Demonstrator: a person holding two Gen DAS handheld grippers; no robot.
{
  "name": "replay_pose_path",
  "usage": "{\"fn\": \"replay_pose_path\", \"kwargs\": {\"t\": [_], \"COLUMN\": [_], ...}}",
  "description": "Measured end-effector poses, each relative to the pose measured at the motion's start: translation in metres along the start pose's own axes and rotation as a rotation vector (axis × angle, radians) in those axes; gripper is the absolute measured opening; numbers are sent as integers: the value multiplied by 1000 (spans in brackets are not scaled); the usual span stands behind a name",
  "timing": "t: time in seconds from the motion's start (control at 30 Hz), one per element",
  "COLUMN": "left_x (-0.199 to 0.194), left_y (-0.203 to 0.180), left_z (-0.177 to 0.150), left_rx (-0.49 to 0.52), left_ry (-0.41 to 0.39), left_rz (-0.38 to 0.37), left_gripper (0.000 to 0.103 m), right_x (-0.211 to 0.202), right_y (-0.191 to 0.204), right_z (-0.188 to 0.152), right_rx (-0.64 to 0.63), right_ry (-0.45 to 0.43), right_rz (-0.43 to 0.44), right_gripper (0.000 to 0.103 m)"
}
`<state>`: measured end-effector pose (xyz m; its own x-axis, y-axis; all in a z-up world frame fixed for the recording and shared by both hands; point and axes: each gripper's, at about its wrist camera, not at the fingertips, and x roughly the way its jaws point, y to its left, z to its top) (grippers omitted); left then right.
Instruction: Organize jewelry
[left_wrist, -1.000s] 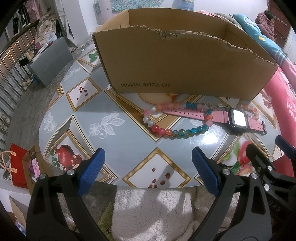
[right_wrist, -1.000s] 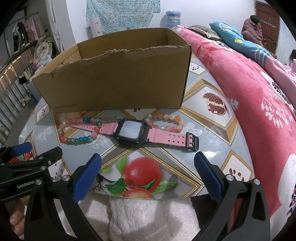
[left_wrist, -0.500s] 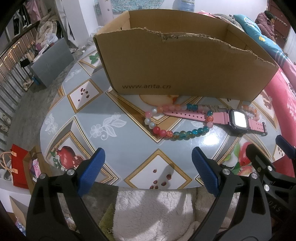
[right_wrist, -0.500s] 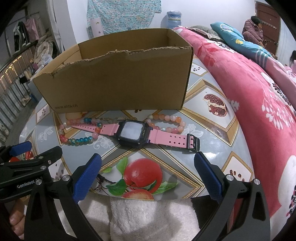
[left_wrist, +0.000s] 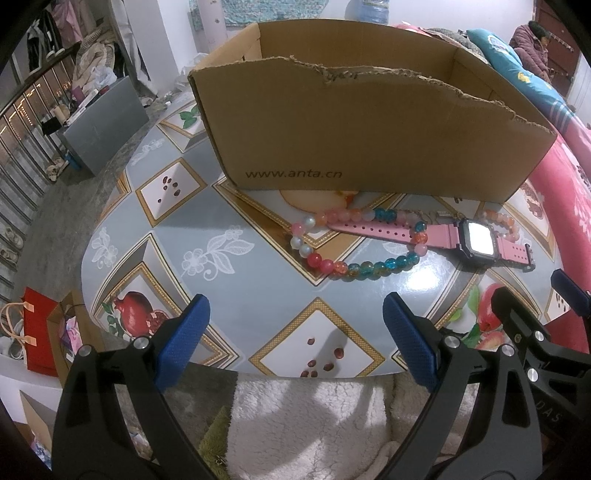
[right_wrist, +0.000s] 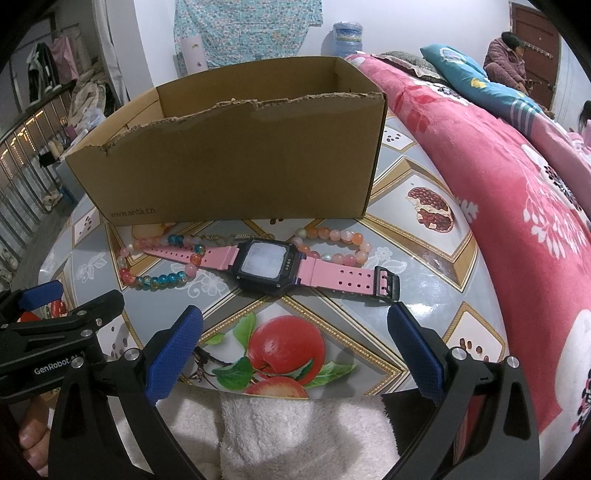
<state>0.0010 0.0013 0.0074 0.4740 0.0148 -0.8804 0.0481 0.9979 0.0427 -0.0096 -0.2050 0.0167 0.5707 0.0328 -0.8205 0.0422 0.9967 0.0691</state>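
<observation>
The left gripper (left_wrist: 295, 332) hangs wide open and empty at the table's (left_wrist: 229, 295) near edge, the multicoloured bead bracelet (left_wrist: 354, 267) ahead and slightly right. The pink watch (right_wrist: 266, 264) lies crosswise, strap running left to right, directly ahead of the right gripper (right_wrist: 295, 345), likewise wide open, empty and nearer. The cardboard box (right_wrist: 236, 166) stands behind.
</observation>
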Motion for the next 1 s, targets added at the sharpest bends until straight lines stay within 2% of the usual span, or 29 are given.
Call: {"fn": "replay_pose_path", "kwargs": {"t": [1.0], "left_x": [2], "left_y": [6], "left_z": [-4], "left_rx": [-5], "left_ry": [0], "left_rz": [6], "left_gripper": [91], "right_x": [0], "right_y": [0], "right_z": [-1], "right_rx": [-3], "right_ry": [-1], "right_rz": [0], "right_gripper": [98]}}
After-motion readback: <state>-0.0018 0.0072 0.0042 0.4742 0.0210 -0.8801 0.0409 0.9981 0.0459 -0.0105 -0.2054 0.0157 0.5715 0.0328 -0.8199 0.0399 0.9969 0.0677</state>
